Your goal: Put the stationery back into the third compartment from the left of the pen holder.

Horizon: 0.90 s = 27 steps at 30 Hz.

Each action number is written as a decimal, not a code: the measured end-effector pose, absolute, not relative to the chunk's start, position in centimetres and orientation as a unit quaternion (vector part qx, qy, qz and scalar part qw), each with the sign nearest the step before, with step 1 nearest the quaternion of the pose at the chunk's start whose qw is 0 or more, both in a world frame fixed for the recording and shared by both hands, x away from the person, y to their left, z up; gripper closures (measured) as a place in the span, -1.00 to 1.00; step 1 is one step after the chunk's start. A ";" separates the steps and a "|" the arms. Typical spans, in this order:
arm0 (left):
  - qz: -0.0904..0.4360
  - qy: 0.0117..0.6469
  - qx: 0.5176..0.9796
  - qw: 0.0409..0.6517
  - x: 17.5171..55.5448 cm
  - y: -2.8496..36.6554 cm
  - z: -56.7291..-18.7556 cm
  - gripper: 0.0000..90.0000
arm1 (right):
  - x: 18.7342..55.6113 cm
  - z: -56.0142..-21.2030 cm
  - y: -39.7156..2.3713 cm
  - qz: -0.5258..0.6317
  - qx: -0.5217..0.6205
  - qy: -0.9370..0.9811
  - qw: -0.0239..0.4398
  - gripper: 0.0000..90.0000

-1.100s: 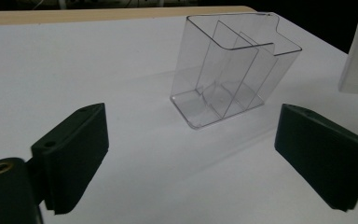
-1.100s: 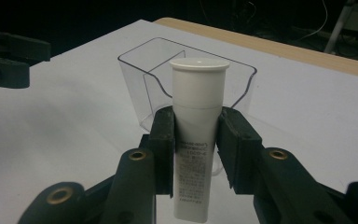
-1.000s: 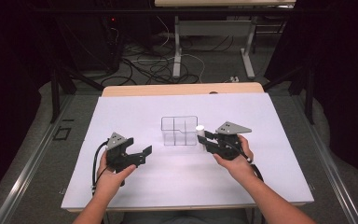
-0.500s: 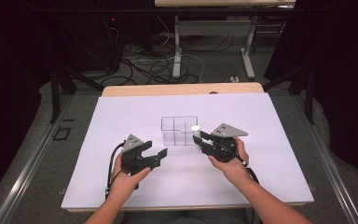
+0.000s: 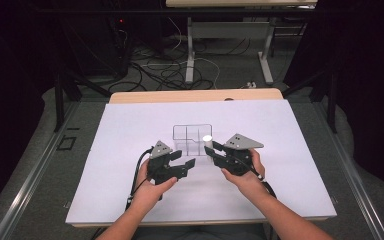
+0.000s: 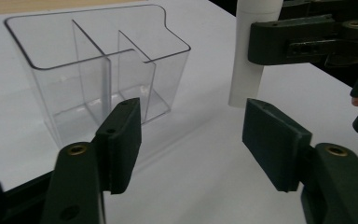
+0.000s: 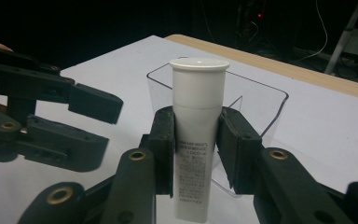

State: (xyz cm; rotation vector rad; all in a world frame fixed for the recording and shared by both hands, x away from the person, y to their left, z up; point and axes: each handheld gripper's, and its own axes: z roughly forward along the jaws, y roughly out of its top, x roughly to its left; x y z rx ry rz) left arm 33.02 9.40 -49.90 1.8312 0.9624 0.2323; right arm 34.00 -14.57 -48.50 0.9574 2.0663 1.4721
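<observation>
A clear plastic organizer (image 5: 192, 137) with several compartments stands mid-table, also close in the left gripper view (image 6: 98, 70). My right gripper (image 5: 211, 151) is shut on a white tube (image 5: 207, 142), held upright with its cap up, just right of and in front of the organizer (image 7: 256, 102). Its pads (image 7: 165, 149) press the tube (image 7: 198, 140) from both sides. My left gripper (image 5: 187, 165) sits front-left of the tube, open, and its jaws have just been closing with nothing between them. In the left gripper view (image 6: 191, 135) the tube (image 6: 251, 60) hangs ahead, off the sheet.
A white sheet (image 5: 130, 150) covers the table, with a wooden edge (image 5: 195, 95) at the back. Beyond it lie floor cables (image 5: 165, 70) and the legs of another table (image 5: 190, 50). The left gripper (image 7: 88, 121) is near the tube in the right gripper view.
My left gripper has moved right toward the organizer and the tube, and its jaws stand narrower. The right gripper with the tube has shifted slightly left.
</observation>
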 end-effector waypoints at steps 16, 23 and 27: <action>0.039 0.397 0.761 0.512 33.9 6.8 -50.2 0.09 | 33.8 -48.4 -14.3 0.534 0.340 0.745 0.210 0.50; 0.036 0.387 0.771 0.505 34.1 5.7 -50.1 0.15 | 33.7 -48.4 -14.2 0.537 0.337 0.745 0.209 0.50; 0.042 0.388 0.772 0.501 34.2 4.9 -50.1 0.24 | 33.7 -48.3 -14.2 0.538 0.335 0.746 0.207 0.50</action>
